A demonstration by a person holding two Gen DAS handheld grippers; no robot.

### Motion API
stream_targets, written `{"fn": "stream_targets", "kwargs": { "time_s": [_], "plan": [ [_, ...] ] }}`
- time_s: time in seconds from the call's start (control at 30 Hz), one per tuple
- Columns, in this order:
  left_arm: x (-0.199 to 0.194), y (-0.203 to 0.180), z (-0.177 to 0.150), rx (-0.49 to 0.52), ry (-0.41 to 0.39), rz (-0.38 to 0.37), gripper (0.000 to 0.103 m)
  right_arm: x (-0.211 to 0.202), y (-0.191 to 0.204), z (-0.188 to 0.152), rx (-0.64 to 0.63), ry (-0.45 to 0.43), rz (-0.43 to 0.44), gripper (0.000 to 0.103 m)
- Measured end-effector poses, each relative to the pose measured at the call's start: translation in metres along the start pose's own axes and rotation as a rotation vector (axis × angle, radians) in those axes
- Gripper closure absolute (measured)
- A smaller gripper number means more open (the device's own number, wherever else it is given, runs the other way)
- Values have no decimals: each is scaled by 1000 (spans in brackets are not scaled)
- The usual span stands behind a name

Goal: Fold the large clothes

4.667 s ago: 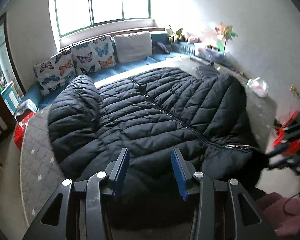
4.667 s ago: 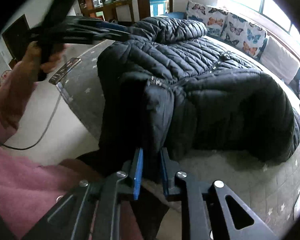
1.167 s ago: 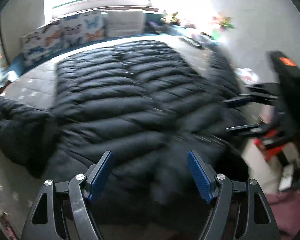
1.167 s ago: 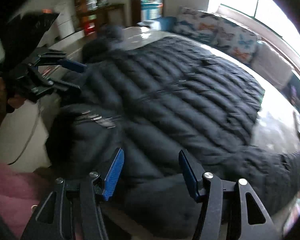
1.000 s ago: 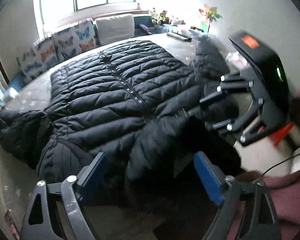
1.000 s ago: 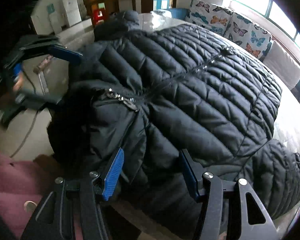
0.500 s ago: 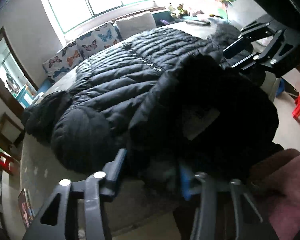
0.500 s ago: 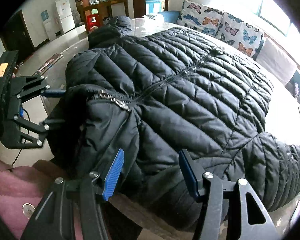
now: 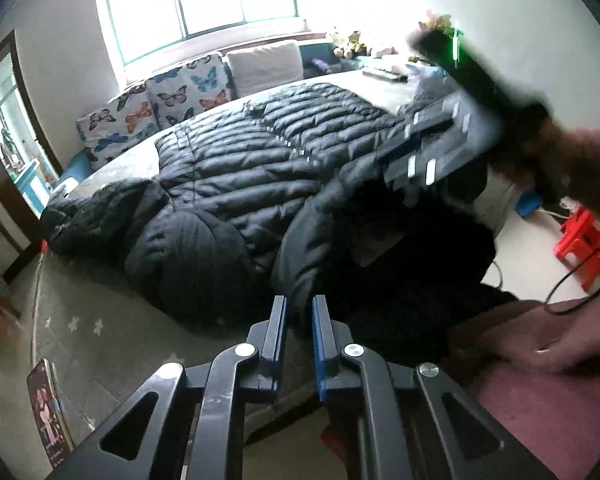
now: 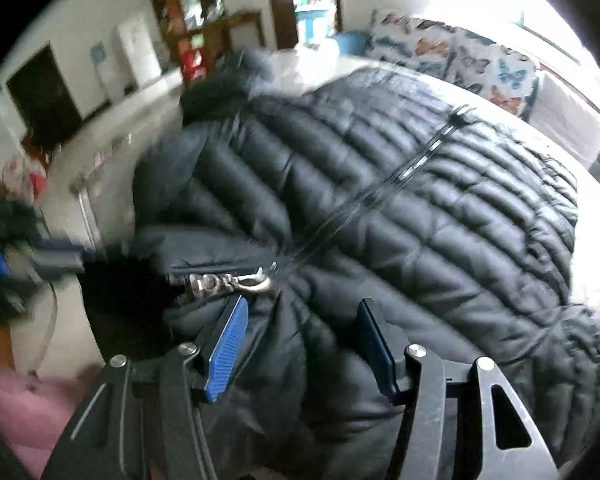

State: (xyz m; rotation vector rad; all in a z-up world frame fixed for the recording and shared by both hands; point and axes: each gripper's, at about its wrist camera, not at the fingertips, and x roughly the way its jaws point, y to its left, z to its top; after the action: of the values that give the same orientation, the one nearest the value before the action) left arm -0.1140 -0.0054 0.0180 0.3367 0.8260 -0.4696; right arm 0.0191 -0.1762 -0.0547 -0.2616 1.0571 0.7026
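A black quilted puffer jacket [image 9: 236, 168] lies spread front-up across a grey star-patterned bed [image 9: 84, 328], its central zipper [image 10: 404, 176] running from the near collar end toward the far hem. The landmark throughout is this jacket. At its near edge, the left tongs [image 9: 299, 316] are clenched, their 2 blue pads nearly together and pinching a fold of the jacket's dark fabric by the collar. Over the jacket's near right side, the right tongs [image 10: 300, 336] are released, blue pads spread wide with jacket fabric bulging between them; in the left wrist view they appear as a motion-blurred black shape with a green light. Just ahead of the right tongs' left pad, a silver zipper pull [image 10: 236, 282] lies on the jacket's collar. Beyond the jacket's far hem, butterfly-print cushions [image 9: 152, 112] and a plain pale cushion [image 9: 264, 66] lean beneath a bright window [image 9: 204, 0]. Left of the jacket, a phone [image 9: 48, 412] rests near the bed's edge.
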Motion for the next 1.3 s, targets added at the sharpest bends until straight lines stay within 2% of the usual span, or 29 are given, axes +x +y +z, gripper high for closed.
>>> {"fn": "stream_targets", "kwargs": {
  "time_s": [0.13,0.27,0.37,0.43,0.5,0.57,0.63,0.7,0.83,0.9,0.97,1.0,1.03,1.07,1.13,1.3],
  "plan": [
    [-19,23,27,-50,-83,-24,89,11,18,-16,-92,21,-56,41],
    [4,52,62,-108,-104,-59,89,0,18,-14,-89,24,-38,41],
    [37,63,78,-109,-70,-44,89,-9,14,-12,-65,2,-29,41],
    [67,66,85,-97,-18,-91,89,-17,9,-11,-48,-22,-39,41],
    [91,59,83,-57,23,-94,89,-20,1,-12,-21,-39,-41,41],
    [110,47,71,-12,79,-129,89,-14,-5,-16,5,-18,-40,41],
    [121,41,58,1,97,-125,89,-1,-8,-22,19,26,-30,40],
    [123,41,50,-5,86,-127,89,6,-9,-27,25,29,-23,39],
    [120,56,58,-74,140,-187,88,1,-14,-18,27,47,11,39],
    [117,67,69,-98,154,-183,88,-6,-23,-11,42,40,17,39],
    [112,81,82,-125,142,-168,81,-15,-38,-5,61,26,-17,39],
    [109,88,88,-141,134,-158,58,-19,-45,-2,75,17,-30,39],
    [106,99,95,-162,124,-135,27,-24,-57,3,96,7,-45,39],
    [104,108,101,-183,108,-108,17,-28,-66,5,111,0,-54,39],
    [101,126,117,-205,64,-59,14,-34,-88,11,154,-14,-76,39],
    [122,174,158,-265,65,-19,13,-35,-149,28,305,-38,-103,39]
  ]
}}
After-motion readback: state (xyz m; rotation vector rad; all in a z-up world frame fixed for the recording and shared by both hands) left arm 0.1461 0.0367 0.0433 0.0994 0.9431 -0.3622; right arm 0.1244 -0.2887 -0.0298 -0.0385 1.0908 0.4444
